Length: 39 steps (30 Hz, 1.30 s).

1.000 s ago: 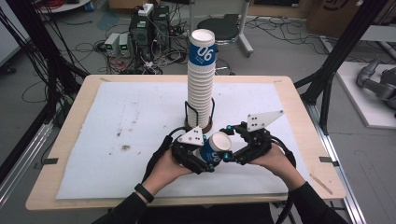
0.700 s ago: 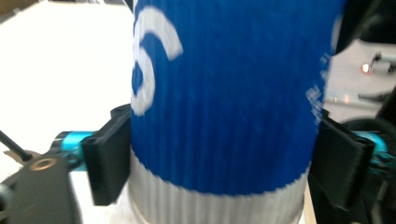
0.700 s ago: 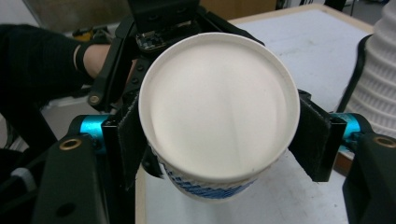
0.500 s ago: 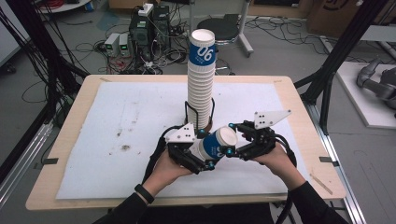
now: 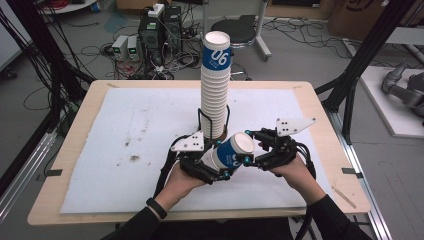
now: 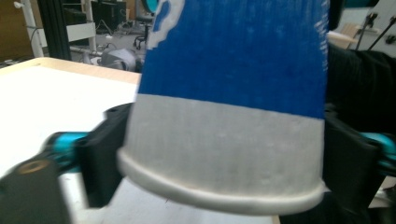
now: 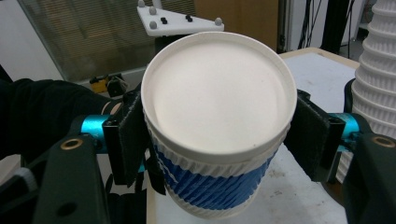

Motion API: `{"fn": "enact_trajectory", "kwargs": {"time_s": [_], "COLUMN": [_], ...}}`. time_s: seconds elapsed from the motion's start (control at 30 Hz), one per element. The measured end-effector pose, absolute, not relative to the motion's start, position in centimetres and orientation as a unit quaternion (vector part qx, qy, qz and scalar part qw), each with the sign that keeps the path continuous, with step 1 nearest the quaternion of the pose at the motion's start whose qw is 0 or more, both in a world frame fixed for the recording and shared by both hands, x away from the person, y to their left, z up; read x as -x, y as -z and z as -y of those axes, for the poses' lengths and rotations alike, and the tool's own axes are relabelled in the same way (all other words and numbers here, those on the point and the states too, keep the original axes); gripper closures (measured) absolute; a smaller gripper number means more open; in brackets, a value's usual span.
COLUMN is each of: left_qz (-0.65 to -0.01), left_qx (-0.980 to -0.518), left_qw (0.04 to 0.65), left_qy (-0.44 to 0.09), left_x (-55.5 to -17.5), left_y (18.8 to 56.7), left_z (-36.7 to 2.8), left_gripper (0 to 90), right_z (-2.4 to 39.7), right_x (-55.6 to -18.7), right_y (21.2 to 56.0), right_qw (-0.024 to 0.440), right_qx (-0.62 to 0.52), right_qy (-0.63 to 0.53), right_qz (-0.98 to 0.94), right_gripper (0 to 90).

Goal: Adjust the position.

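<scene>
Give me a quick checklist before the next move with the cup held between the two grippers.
1. Left gripper fingers clamp the cup near its base: ok.
2. Right gripper fingers flank the cup near its rim: ok.
3. Right gripper grip firm: cannot tell.
4. Cup lifted off the white mat: ok.
5. Cup upright: not ok, it lies tilted sideways.
6. Tall cup stack standing straight in its holder: ok.

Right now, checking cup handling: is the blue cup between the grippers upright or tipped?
Tipped. The blue cup lies roughly on its side, its rim toward the right gripper.
</scene>
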<state>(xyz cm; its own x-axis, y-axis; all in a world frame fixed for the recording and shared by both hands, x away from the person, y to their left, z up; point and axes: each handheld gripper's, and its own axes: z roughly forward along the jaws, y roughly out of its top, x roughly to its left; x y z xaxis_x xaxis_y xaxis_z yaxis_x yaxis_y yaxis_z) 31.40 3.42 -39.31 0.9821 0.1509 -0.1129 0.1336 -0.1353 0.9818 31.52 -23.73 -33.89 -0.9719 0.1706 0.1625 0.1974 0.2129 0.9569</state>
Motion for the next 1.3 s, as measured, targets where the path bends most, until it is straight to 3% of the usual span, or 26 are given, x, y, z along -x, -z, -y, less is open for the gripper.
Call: {"fn": "enact_trajectory", "kwargs": {"time_s": [0.3, 0.43, 0.77, 0.87, 0.93, 1.0, 1.13, 1.3], "left_qz": [-0.089, -0.082, -0.075, -0.07, -0.068, -0.07, -0.072, -0.081], "left_qx": [-0.785, -0.811, -0.868, -0.868, -0.867, -0.859, -0.822, -0.777], "left_qw": [0.613, 0.579, 0.489, 0.49, 0.491, 0.504, 0.562, 0.623], "left_qy": [-0.011, -0.018, -0.045, -0.046, -0.052, -0.053, -0.057, -0.027], "left_x": [-31.5, -31.5, -31.4, -31.3, -31.2, -31.2, -31.0, -31.3], "left_y": [38.4, 37.8, 37.2, 37.0, 36.9, 36.8, 36.8, 37.1], "left_z": [-3.6, -3.6, -3.1, -3.0, -3.1, -3.2, -3.6, -4.3], "left_gripper": [19.6, 19.9, 20.9, 20.9, 20.7, 18.1, 7.8, 7.0], "right_z": [23.8, 23.9, 23.4, 22.9, 22.7, 22.8, 23.4, 24.2], "right_x": [-31.7, -31.9, -31.4, -31.4, -31.4, -31.4, -31.7, -31.8], "right_y": [34.0, 33.9, 33.2, 33.8, 34.1, 34.2, 34.1, 33.9], "right_qw": [0.019, 0.023, -0.026, -0.026, -0.021, -0.017, -0.008, 0.009], "right_qx": [0.119, 0.122, 0.106, 0.101, 0.093, 0.092, 0.098, 0.098], "right_qy": [0.605, 0.586, 0.512, 0.483, 0.481, 0.494, 0.527, 0.57], "right_qz": [0.787, 0.801, 0.852, 0.869, 0.872, 0.864, 0.844, 0.816], "right_gripper": [28.6, 21.1, 20.5, 20.6, 27.2, 28.0, 28.9, 29.1]}}
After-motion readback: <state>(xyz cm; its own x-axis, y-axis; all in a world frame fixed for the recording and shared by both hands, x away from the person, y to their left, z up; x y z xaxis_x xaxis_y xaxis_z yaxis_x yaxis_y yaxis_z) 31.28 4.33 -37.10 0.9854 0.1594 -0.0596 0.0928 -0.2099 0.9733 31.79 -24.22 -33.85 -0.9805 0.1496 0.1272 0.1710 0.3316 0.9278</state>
